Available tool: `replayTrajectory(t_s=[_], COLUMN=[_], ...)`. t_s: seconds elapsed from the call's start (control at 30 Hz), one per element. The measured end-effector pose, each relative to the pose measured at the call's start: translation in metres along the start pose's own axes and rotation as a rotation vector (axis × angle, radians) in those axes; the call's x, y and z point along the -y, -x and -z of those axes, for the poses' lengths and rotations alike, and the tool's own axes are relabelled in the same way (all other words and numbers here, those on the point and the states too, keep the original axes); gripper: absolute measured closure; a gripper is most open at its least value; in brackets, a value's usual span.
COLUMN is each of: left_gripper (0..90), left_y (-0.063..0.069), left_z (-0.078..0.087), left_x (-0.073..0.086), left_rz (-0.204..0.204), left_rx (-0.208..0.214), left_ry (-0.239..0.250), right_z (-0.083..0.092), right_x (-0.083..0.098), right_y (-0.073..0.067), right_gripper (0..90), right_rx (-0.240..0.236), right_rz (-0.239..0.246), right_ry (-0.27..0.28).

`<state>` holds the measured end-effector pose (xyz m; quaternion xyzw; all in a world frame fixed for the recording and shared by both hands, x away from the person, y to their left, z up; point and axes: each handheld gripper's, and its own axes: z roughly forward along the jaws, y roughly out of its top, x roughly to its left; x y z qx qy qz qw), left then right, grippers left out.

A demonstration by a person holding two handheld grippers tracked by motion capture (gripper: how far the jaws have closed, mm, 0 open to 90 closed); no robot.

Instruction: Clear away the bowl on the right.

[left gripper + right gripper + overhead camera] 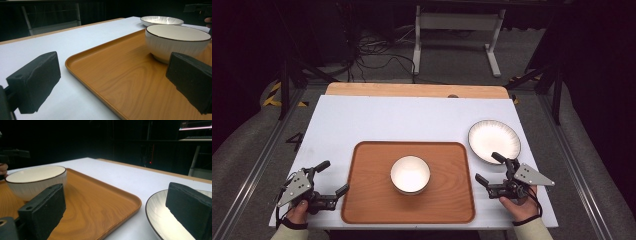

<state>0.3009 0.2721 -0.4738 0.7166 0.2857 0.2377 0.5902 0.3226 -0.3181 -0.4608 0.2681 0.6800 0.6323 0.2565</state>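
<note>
Both grippers sit low at the near edge of the table, one at each end of the tray (362, 200). Left gripper (333, 177) has its jaws spread wide with nothing between them, straddling the tray's near-left rim: one jaw over the white table (377, 120), the other over the wood. Bowl (410, 174) stands on the tray ahead and to that gripper's right, well apart from it. Right gripper (488, 169) is wide open too, empty, no pad touching anything. Its left jaw hangs at the tray's right edge, its right jaw just over the near rim of the plate (494, 141), which rests on the table beside the tray. Bowl lies off to this gripper's left.
</note>
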Motion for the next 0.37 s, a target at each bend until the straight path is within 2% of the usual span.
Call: replayTrajectory(t_s=[0.37], left_gripper=[0.3], left_y=[-0.0001], left_z=[-0.0004], left_x=[0.0], left_rz=[0.0], left_rx=[0.001], left_ry=[0.0], right_z=[0.0011], right_x=[0.0005], right_y=[-0.0004], right_gripper=[1.9], right_rx=[-0.002], right_rz=[0.002], right_ry=[0.012])
